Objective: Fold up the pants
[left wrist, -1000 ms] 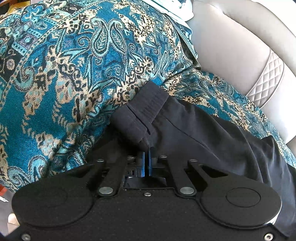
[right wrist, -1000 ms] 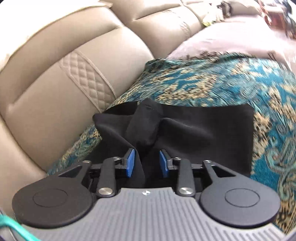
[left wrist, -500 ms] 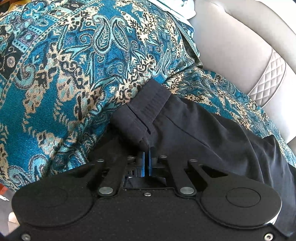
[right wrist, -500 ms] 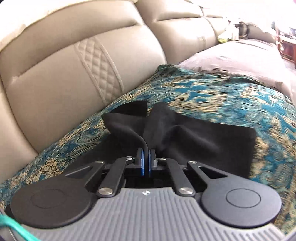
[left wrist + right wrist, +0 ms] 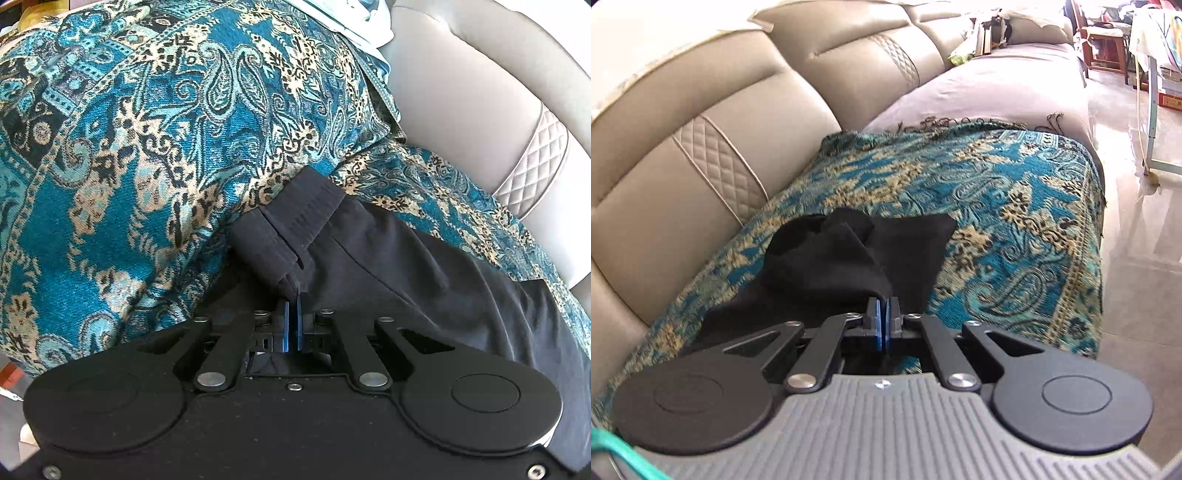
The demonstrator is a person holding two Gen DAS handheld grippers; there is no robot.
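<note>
Left wrist view: the left gripper [image 5: 294, 322] has its blue pads pressed together on the ribbed elastic waistband of the black pants [image 5: 388, 266], smooth matte fabric lying on a woven teal-and-tan paisley throw [image 5: 147, 147] beside the beige leather sofa [image 5: 480, 110] with its quilted diamond strip.

Right wrist view: the right gripper [image 5: 885, 322] pinches a bunched, raised fold of the pants [image 5: 849, 254]. The rest lies creased on the fringed throw [image 5: 1015, 206] covering the sofa [image 5: 720, 122] seat.

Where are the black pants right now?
The black pants lie on the teal patterned throw over the beige sofa, pinched by the left gripper and right gripper.
</note>
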